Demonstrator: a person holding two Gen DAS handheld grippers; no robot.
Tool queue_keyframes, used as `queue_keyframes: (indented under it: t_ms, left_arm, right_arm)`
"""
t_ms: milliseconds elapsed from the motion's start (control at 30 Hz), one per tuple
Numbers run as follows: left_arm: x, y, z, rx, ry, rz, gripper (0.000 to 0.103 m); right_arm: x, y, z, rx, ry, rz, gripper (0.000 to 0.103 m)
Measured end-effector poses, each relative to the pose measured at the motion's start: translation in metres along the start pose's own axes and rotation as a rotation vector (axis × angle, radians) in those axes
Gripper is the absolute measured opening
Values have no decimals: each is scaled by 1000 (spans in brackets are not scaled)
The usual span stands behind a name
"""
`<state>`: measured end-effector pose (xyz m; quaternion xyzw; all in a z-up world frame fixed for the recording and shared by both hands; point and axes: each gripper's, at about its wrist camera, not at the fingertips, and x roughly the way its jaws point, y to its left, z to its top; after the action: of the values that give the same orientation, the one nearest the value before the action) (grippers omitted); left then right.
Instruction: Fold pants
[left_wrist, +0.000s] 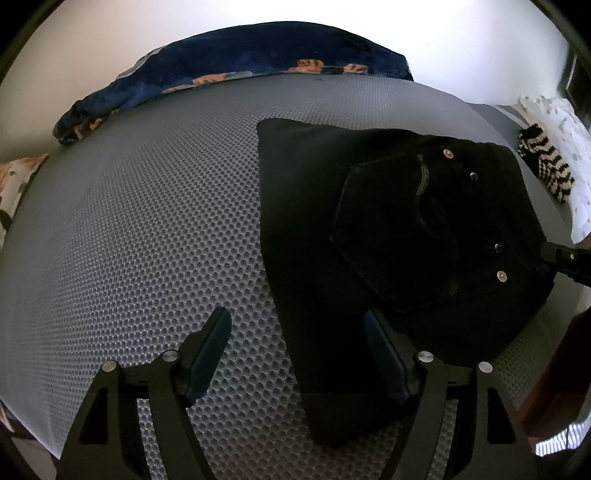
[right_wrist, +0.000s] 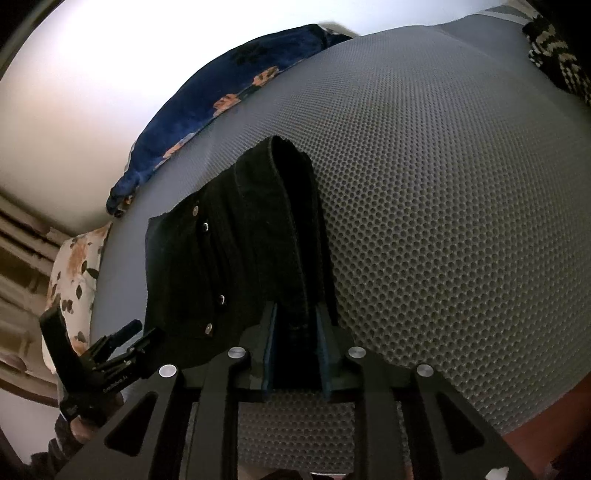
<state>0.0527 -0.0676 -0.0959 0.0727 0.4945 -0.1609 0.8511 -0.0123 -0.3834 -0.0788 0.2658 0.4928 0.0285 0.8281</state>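
1. The black pants (left_wrist: 388, 236) lie folded into a compact bundle on the grey honeycomb mat (left_wrist: 147, 221), back pocket and metal rivets facing up.
2. The left gripper (left_wrist: 295, 325) hangs over the near edge of the bundle with its fingers spread wide; nothing is between the pads.
3. The right gripper (right_wrist: 295, 317) has the thick folded edge of the pants between its narrowly parted fingers; whether the pads press the cloth is hard to tell in the dark.
4. A dark blue flowered blanket (left_wrist: 236, 66) is bunched along the far edge of the mat, well apart from the pants.
5. A striped knitted item (left_wrist: 546, 166) lies at the right side.
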Motion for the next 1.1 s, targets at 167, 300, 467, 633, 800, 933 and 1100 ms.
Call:
queue_keyframes:
  t_ms: [167,300,467,633,800,933,1100]
  left_arm:
    - [-2,0,2,4,-3,-5,75]
    - [-3,5,4,-22,7,-53,75]
    - [-5,17,10,-86,10,-142,75]
    - [-3,32,14,-158,34,-230,75]
    - [7,43,18,-242,98,-333,75]
    - [13,48,19,-310,136,-410,75]
    - [22,49,24,-340,172,-476,73]
  right_arm:
    - [0,1,5,-11,3,-9,30]
    - [0,-2,13,-7,7,3,41]
    - [4,-5,20,0,27,46,49]
    - [10,-15,26,27,55,122,55]
    - [19,-25,28,43,86,146,55]
    - [27,-31,30,48,108,170,55]
    - [35,-38,34,46,128,219,55]
